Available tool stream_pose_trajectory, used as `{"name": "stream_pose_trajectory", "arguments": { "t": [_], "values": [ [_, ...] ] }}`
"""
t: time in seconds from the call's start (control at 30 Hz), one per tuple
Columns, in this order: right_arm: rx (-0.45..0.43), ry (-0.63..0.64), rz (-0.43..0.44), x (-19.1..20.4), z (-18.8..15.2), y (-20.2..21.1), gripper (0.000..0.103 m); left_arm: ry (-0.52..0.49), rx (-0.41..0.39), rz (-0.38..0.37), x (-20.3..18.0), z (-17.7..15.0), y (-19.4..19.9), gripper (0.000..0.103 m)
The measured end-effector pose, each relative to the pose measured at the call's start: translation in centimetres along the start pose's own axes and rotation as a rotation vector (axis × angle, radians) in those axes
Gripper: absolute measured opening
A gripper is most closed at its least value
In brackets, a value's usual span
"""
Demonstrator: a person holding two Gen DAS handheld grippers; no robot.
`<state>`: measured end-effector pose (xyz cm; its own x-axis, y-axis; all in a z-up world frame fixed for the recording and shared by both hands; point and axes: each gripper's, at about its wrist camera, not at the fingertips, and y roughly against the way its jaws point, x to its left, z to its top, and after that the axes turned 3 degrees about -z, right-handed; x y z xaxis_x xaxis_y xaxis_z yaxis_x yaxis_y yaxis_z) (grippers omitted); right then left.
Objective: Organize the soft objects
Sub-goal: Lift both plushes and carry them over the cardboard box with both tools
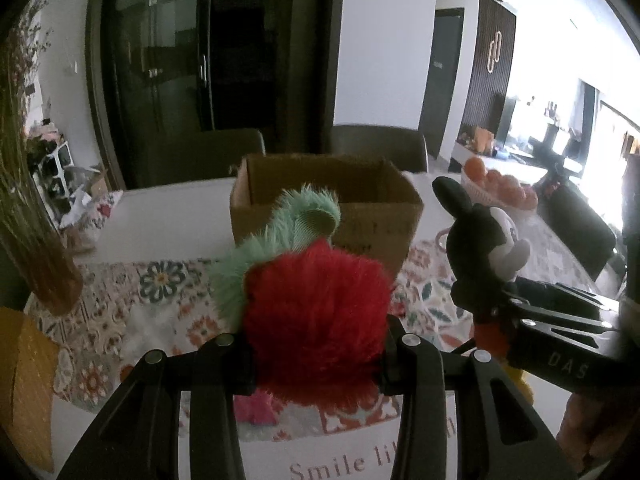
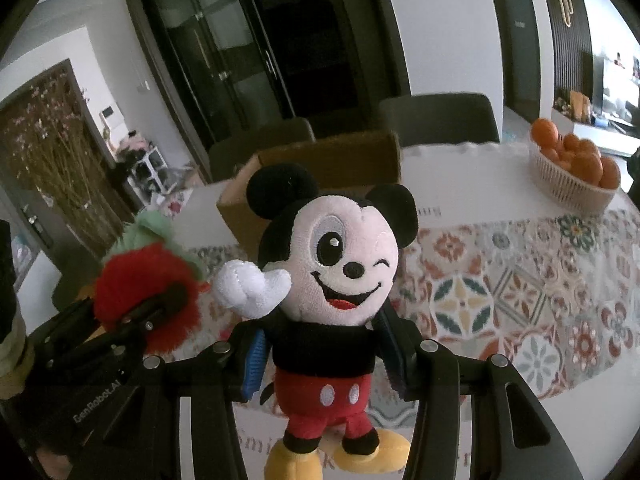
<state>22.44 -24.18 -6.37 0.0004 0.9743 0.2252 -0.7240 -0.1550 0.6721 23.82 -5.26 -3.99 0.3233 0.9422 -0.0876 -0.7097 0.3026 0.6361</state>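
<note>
Both toys are up off the desk (image 2: pixel 460 184) and neither is in the box yet, so by my reckoning I'm about midway through this pair. My left tool (image 1: pixel 318 356) is clamped on the red furry plush (image 1: pixel 316 320), which fills the lower centre of the left view, its mint-green fuzzy top curling up toward the middle of the frame. My right tool (image 2: pixel 322 354) is squeezing the mouse doll (image 2: pixel 332 280) by its black torso at lower centre of the right view, head and white glove standing clear above the fingers, yellow shoes dangling below.

The cardboard box (image 1: pixel 326 200) sits open at the centre of the left view, just behind the red plush, on the bare white part of the desk beyond the patterned cloth (image 2: pixel 520 288). From here I can't see its floor, so I can't say whether anything is inside already. Something pink (image 1: pixel 256 406) peeks out low in the left frame under the plush; it may be another soft thing left to collect, but it's too hidden to be sure.

Both tools tilt forward and downward, side by side, aimed at the box. The right one shows at the right edge of the left view, the left one at lower left of the right view. What's left, I judge: carry both over the rim and let go.
</note>
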Motion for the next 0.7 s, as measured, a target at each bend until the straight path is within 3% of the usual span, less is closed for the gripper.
{"name": "stream_pose_trajectory", "arguments": {
  "t": [0.3, 0.7],
  "values": [
    [-0.048, -0.016, 0.038, 0.4, 4.4, -1.0, 0.049, -0.004, -0.050, 0.003, 1.2, 4.4, -0.8, 0.040],
    [-0.010, -0.016, 0.086, -0.1, 10.9, -4.9, 0.050, -0.004, -0.057, -0.002, 2.7, 10.3, -4.2, 0.040]
  ]
}}
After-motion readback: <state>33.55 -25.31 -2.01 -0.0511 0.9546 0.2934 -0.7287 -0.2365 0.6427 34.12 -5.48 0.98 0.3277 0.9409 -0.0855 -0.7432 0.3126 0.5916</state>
